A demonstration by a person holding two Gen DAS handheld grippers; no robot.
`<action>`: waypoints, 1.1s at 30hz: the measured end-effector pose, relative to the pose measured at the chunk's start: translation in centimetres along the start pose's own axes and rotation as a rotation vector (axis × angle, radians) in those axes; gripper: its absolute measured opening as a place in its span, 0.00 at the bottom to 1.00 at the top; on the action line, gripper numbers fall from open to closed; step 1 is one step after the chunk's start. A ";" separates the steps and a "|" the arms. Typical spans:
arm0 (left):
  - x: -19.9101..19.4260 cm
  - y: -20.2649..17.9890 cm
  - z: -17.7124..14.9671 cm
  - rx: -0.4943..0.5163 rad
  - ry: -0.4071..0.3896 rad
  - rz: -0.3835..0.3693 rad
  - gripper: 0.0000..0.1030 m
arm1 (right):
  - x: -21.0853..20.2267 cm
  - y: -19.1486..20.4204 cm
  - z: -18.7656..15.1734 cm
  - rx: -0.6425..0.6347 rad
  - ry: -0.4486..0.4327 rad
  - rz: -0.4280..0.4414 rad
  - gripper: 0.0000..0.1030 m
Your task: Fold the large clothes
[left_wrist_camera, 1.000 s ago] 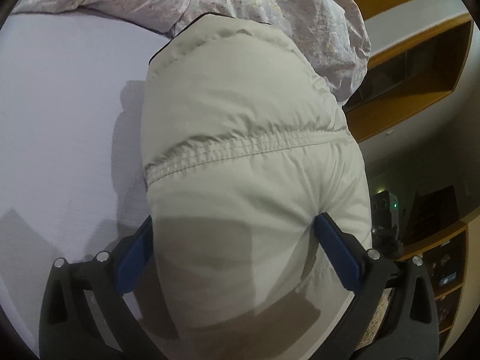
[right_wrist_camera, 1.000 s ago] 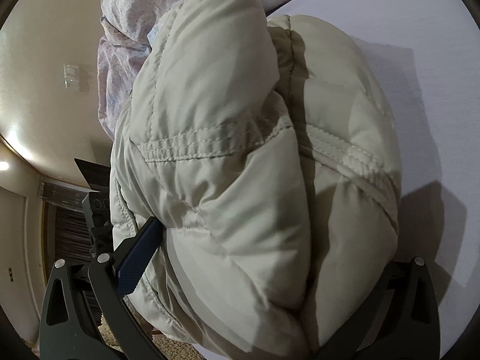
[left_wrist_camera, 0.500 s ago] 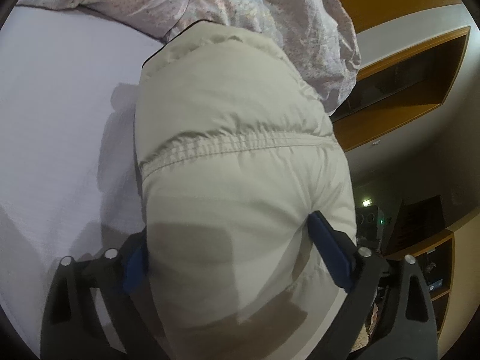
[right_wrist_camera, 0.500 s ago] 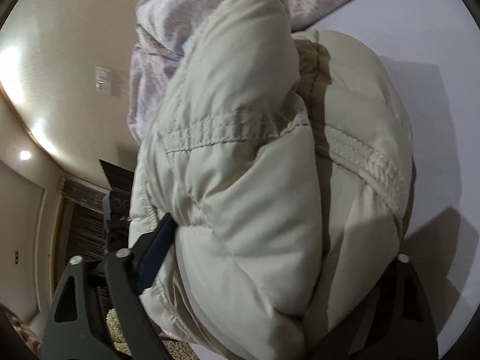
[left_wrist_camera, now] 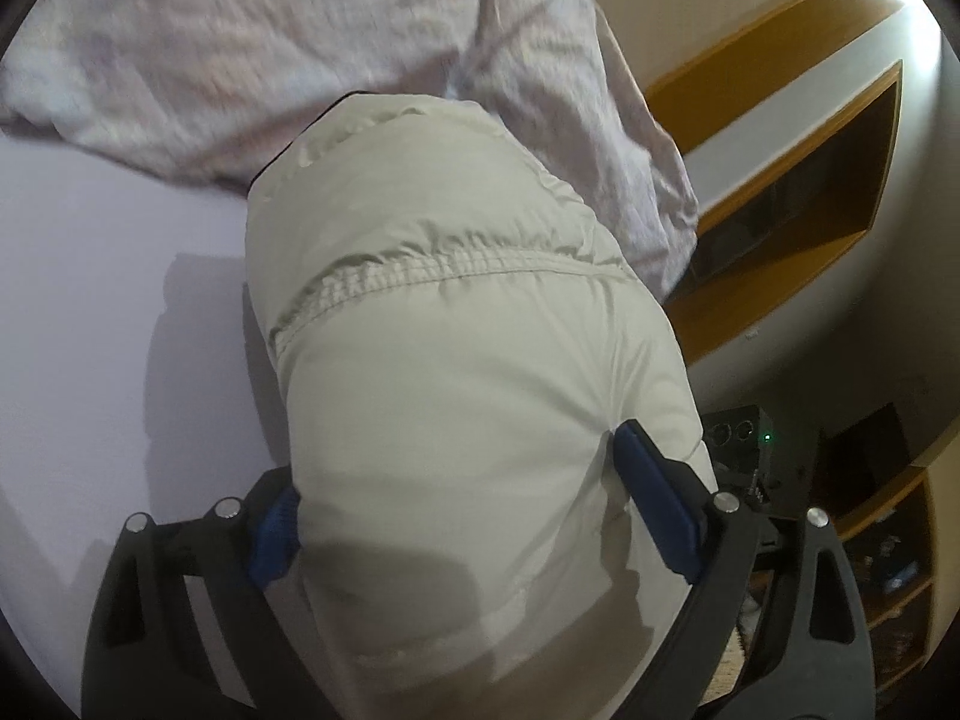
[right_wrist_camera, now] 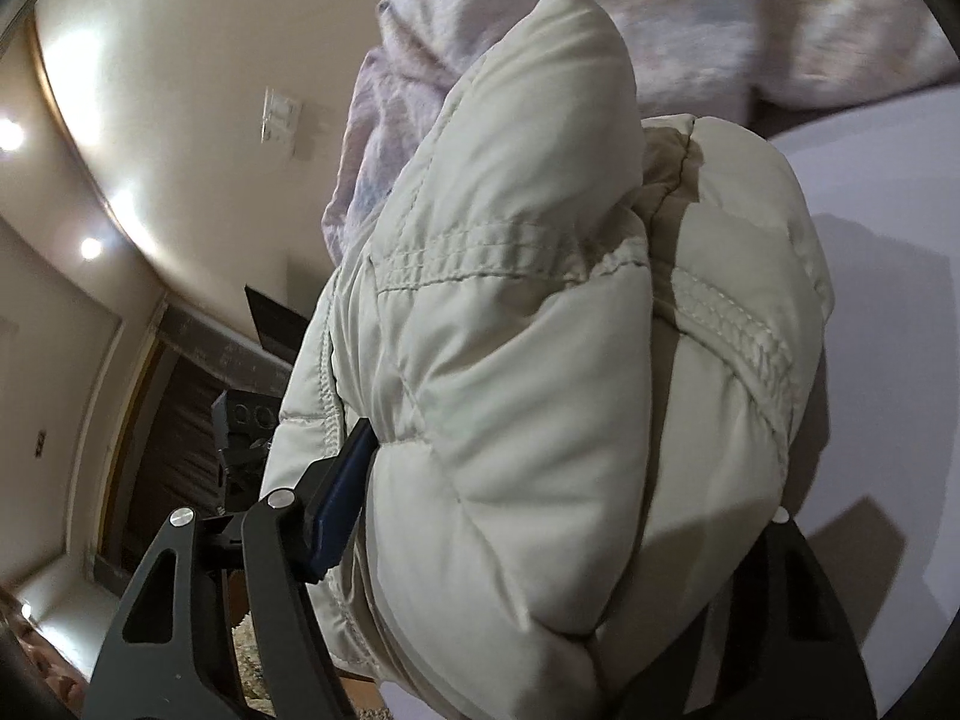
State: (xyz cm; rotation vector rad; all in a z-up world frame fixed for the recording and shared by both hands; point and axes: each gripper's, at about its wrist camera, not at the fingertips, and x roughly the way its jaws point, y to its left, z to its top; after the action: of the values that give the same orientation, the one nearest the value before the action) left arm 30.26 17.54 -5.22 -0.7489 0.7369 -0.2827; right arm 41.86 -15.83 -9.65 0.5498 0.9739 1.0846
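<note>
- On the pale bed sheet [left_wrist_camera: 108, 312], up against a crumpled floral duvet [left_wrist_camera: 252, 48], sits the puffer jacket [left_wrist_camera: 456, 360]: already bundled into a thick folded block.
- Left gripper [left_wrist_camera: 474, 516]: blue pads pressed into both flanks of the near end of the bundle, fabric dimpled at the right pad. Clamped on the jacket, jaws wide because the bundle is wide.
- Right gripper [right_wrist_camera: 540, 516]: jaws closing, jacket between them. Left pad [right_wrist_camera: 339, 498] is dug into a quilted seam; the other finger is hidden behind the padding, so contact on that side is inferred, not seen. I read it as gripping the jacket.
- Step in hand, my read: squeeze and carry or reposition the folded bundle with both grippers together.
- To do it well:
  - keep both clamps level and moving together, or the layers shear and the fold opens
  - squeeze enough to compress the fill; the slick shell will slide out of a light pinch
  - keep the loose upper flap [right_wrist_camera: 540, 120] from flopping open, since it stands up and is not pinned
  - set it down on bare sheet, clear of the duvet
- Jacket looks: off-white or light beige, smooth slightly shiny shell, puffy quilted panels, gathered stitched seam [left_wrist_camera: 444, 270] running across it, thin dark edge at the far end.
- Right view shows at least two stacked layers with a crease between them; fold is lumpy, not flat.
</note>
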 end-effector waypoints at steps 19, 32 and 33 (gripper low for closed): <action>-1.2 3.3 0.3 0.056 -0.022 0.217 0.93 | 4.8 -0.9 1.0 0.023 0.095 -0.213 0.85; -3.0 -0.5 2.7 0.230 -0.140 0.487 0.95 | -0.5 8.5 1.3 -0.276 -0.162 -0.521 0.66; -2.4 -1.0 2.9 0.255 -0.137 0.515 0.95 | 0.7 9.4 1.4 -0.325 -0.149 -0.553 0.58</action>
State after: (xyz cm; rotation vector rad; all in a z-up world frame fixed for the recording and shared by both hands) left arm 30.55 19.48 -1.89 -0.3148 0.7212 0.1409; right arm 38.67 -11.35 -1.93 0.0787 0.7356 0.6705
